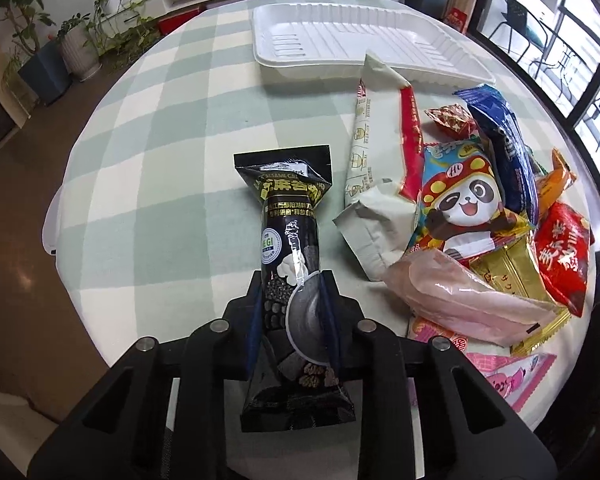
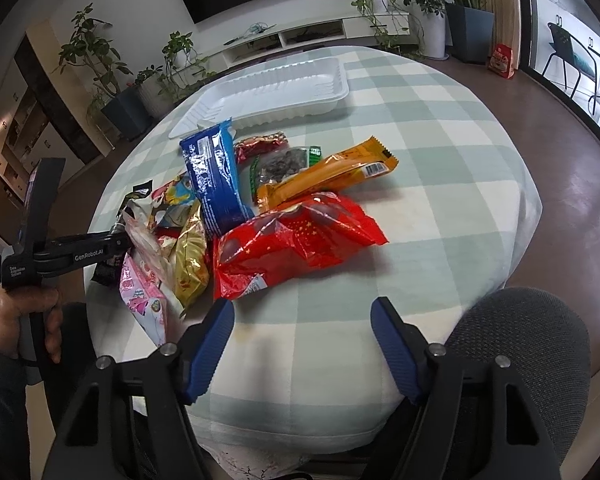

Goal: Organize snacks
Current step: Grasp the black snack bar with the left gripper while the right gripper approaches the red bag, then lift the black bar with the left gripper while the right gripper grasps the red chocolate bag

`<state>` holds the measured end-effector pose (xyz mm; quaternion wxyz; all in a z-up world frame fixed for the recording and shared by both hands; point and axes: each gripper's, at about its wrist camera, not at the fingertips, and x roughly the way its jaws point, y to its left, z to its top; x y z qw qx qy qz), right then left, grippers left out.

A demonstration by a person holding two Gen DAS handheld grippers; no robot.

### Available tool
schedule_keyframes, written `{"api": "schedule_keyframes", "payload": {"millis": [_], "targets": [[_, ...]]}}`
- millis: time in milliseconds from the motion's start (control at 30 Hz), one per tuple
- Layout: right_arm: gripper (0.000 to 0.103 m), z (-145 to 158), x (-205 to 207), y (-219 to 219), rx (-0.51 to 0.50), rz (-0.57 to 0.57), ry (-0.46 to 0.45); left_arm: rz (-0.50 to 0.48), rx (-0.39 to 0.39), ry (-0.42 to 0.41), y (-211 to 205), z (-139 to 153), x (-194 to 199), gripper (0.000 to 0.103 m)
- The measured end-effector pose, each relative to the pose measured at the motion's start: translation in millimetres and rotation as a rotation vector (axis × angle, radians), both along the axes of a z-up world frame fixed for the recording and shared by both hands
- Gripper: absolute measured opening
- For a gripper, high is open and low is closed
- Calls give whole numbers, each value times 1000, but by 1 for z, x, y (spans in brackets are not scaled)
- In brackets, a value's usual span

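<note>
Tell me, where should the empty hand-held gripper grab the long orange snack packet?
Across the middle of the orange packet, coming down from above. It lies flat on top of the pile, long and narrow, so the open right hand-held gripper fits across its short width.

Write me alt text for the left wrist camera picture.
The left gripper is clamped on a black snack packet lying on a green-checked tablecloth. A heap of colourful snacks lies to its right, an empty white tray beyond.

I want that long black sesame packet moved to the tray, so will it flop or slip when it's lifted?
The black sesame packet looks fairly stiff, lying straight beyond the left tool clamping it. Its glossy film may slip. It is gripped off-centre, so the far end might droop.
</note>
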<state>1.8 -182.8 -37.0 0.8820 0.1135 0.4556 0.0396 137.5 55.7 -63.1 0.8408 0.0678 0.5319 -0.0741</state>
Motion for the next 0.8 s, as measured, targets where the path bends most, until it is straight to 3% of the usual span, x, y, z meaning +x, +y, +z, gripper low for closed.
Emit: {"api": "schedule_keyframes", "payload": {"millis": [300, 433, 467, 567, 700, 800], "targets": [[75, 5, 15, -14, 54, -2, 18, 56, -161, -20, 32, 6, -18, 20], [77, -7, 33, -22, 292, -11, 129, 79, -222, -39, 46, 9, -31, 20], [77, -10, 36, -21, 308, -19, 147, 85, -233, -37, 49, 8, -33, 20], [77, -12, 48, -12, 263, -53, 173, 91, -260, -38, 53, 5, -37, 20], [78, -18, 62, -15, 324, -149, 216, 89, -290, -44, 54, 4, -40, 20], [78, -20, 74, -18, 304, -202, 221, 84, -298, -34, 54, 0, -42, 20]]}}
